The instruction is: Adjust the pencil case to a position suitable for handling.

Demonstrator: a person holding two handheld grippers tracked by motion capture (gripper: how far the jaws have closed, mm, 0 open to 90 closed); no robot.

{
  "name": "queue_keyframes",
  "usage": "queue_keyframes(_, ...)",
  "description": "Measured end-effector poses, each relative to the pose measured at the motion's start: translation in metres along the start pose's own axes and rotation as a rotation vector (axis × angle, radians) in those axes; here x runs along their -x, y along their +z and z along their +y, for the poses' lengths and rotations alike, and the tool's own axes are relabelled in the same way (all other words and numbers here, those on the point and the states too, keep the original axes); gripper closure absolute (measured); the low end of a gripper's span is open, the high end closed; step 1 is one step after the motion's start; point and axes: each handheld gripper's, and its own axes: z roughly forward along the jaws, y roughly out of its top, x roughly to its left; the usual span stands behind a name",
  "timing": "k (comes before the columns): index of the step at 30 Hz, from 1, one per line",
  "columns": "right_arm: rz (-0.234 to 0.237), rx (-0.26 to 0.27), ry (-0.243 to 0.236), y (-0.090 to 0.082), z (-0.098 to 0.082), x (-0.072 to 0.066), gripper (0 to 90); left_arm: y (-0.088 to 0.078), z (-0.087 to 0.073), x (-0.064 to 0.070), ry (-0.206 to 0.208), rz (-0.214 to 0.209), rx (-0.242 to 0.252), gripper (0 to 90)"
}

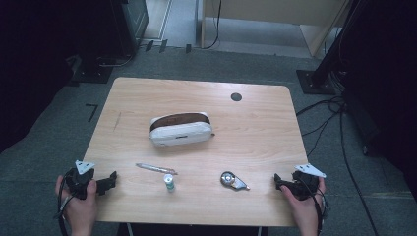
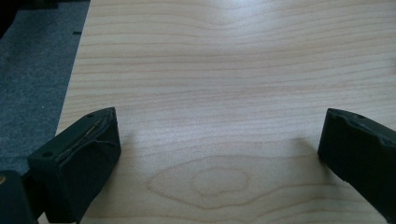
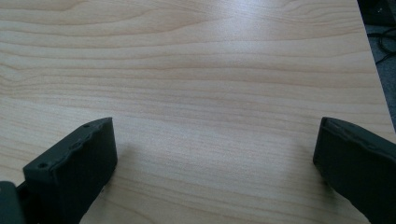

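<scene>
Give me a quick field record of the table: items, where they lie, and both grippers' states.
surface: light wooden table
centre: white zip pencil case with brown top, lying on its side
front row, left to right: slim silver pen; small white-capped green tube; silver correction tape dispenser
left gripper: open, nothing between jaws, near front left edge
right gripper: open, nothing between jaws, near front right edge

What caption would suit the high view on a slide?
Two open hand-held grippers, left and right, rest at a wooden table bearing a white zipped pouch.
</scene>
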Motion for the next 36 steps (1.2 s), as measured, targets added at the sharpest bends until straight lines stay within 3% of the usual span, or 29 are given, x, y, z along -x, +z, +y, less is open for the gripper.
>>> queue_keyframes(3, 0.006, 0.0, 0.003, -0.002, -0.001, 0.001, 3.7, 0.0, 0.0, 0.0, 0.0, 0.0, 0.0, 0.0)
queue_keyframes(4, -0.008, 0.011, 0.009, -0.005, -0.001, 0.002, 14.0, 0.0, 0.0, 0.0, 0.0, 0.0, 0.0, 0.0)
queue_keyframes(5, -0.024, 0.032, 0.019, -0.008, -0.001, 0.001, 18.7, 0.0, 0.0, 0.0, 0.0, 0.0, 0.0, 0.0)
queue_keyframes(10, -0.03, 0.079, -0.014, -0.019, 0.007, -0.011, 25.3, 0.0, 0.0, 0.0, 0.0, 0.0, 0.0, 0.0)
queue_keyframes(16, 0.064, 0.119, -0.064, -0.027, 0.033, -0.038, 35.9, 0.0, 0.0, 0.0, 0.0, 0.0, 0.0, 0.0)
queue_keyframes(23, 0.194, 0.147, -0.171, -0.026, 0.074, -0.076, 41.8, 0.001, 0.001, 0.0, 0.002, -0.002, 0.0, 0.0)
queue_keyframes(29, 0.282, 0.165, -0.237, -0.015, 0.1, -0.109, 44.3, 0.001, 0.001, 0.0, 0.007, -0.006, -0.001, 0.0)
queue_keyframes(36, 0.351, 0.162, -0.296, 0.001, 0.12, -0.143, 46.2, 0.001, 0.001, 0.0, 0.007, -0.006, 0.0, 0.0)
